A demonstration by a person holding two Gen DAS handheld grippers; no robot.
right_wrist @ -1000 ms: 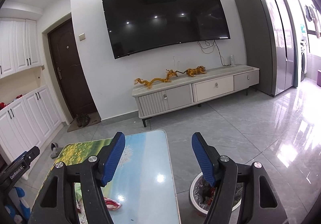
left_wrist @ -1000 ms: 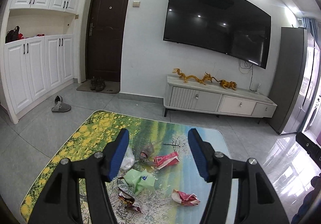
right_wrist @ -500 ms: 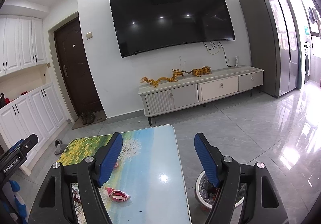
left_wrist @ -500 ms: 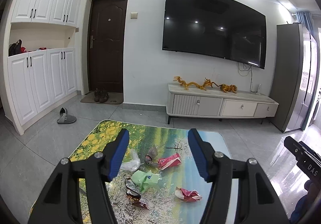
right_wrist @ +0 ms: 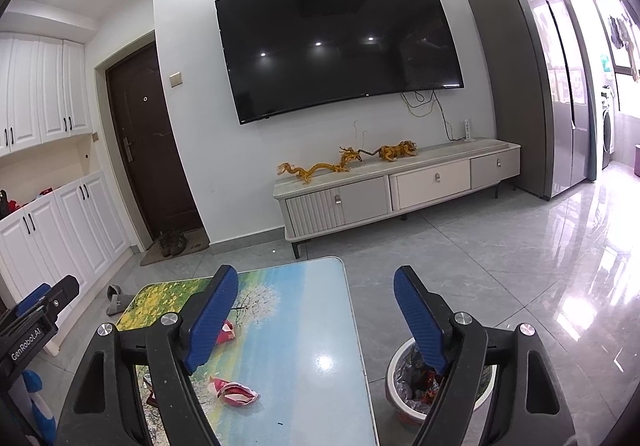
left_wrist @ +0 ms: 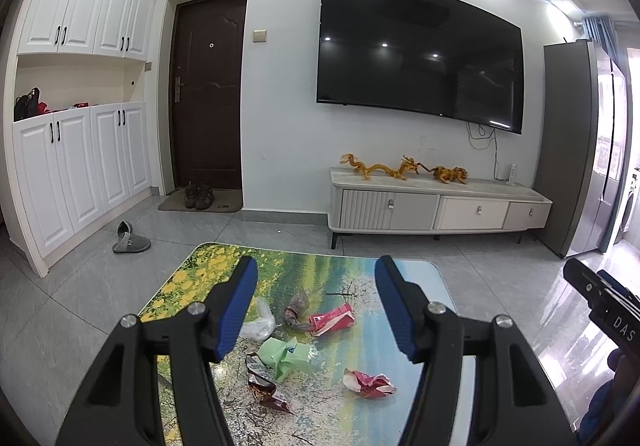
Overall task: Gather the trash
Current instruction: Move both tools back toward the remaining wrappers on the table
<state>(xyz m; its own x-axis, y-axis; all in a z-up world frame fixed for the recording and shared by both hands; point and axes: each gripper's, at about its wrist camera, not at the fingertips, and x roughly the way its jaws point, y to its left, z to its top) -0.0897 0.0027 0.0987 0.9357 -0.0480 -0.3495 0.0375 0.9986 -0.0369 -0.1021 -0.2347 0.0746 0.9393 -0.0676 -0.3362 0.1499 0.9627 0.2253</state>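
Several pieces of trash lie on the landscape-print table (left_wrist: 192, 274): a red packet (left_wrist: 333, 323), a crumpled red wrapper (left_wrist: 370, 384), a green wrapper (left_wrist: 286, 356), a brown wrapper (left_wrist: 266, 386), a clear plastic bag (left_wrist: 260, 324) and a grey wrapper (left_wrist: 296, 308). My left gripper (left_wrist: 316, 306) is open and empty above them. My right gripper (right_wrist: 316, 320) is open and empty over the table's right side (right_wrist: 304, 346); the crumpled red wrapper (right_wrist: 234, 392) lies below it. A white bin (right_wrist: 404, 378) with trash stands on the floor, right of the table.
A TV cabinet (left_wrist: 436, 202) with golden dragon figures stands against the far wall under a large TV (left_wrist: 416, 54). A grey fridge (right_wrist: 532, 86) is at right. Slippers (left_wrist: 128, 238) and shoes (left_wrist: 198, 196) lie near the dark door. White cupboards line the left wall.
Both views have tilted up and levelled, so both grippers have shifted a little over the table. Both stay open and empty. The trash has not moved.
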